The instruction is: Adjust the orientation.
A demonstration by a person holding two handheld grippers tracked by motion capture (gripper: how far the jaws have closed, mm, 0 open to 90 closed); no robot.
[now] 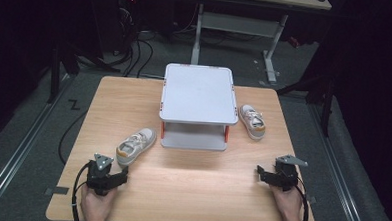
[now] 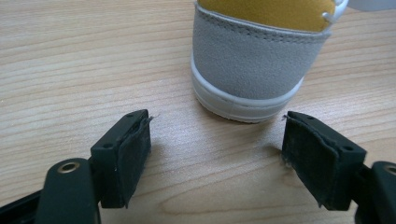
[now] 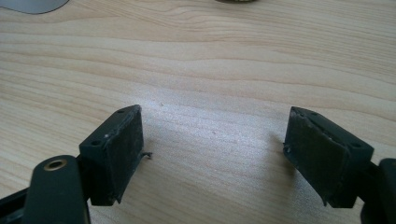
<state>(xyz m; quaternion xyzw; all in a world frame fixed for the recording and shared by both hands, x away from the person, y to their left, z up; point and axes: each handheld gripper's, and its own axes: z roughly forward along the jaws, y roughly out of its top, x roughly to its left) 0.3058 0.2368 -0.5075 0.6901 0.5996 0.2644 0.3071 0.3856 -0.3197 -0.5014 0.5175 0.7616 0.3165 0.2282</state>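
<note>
Two small white-and-grey shoes with mustard lining lie on the wooden table (image 1: 191, 183). The left shoe (image 1: 136, 145) lies at an angle left of the grey two-tier rack (image 1: 198, 93). The right shoe (image 1: 252, 121) lies by the rack's right side. My left gripper (image 1: 122, 175) rests near the front left edge, open. In the left gripper view the left gripper (image 2: 217, 140) has the shoe's grey heel (image 2: 252, 60) just ahead of its fingertips, not touching. My right gripper (image 1: 261, 173) sits at the front right, open. In the right gripper view, bare wood lies between the right gripper's (image 3: 212, 135) pads.
The rack has an open lower shelf (image 1: 195, 140) that faces me, between orange posts. Bare wood stretches between the two grippers along the front of the table. Beyond the table are a dark floor, cables and another desk's legs (image 1: 272, 49).
</note>
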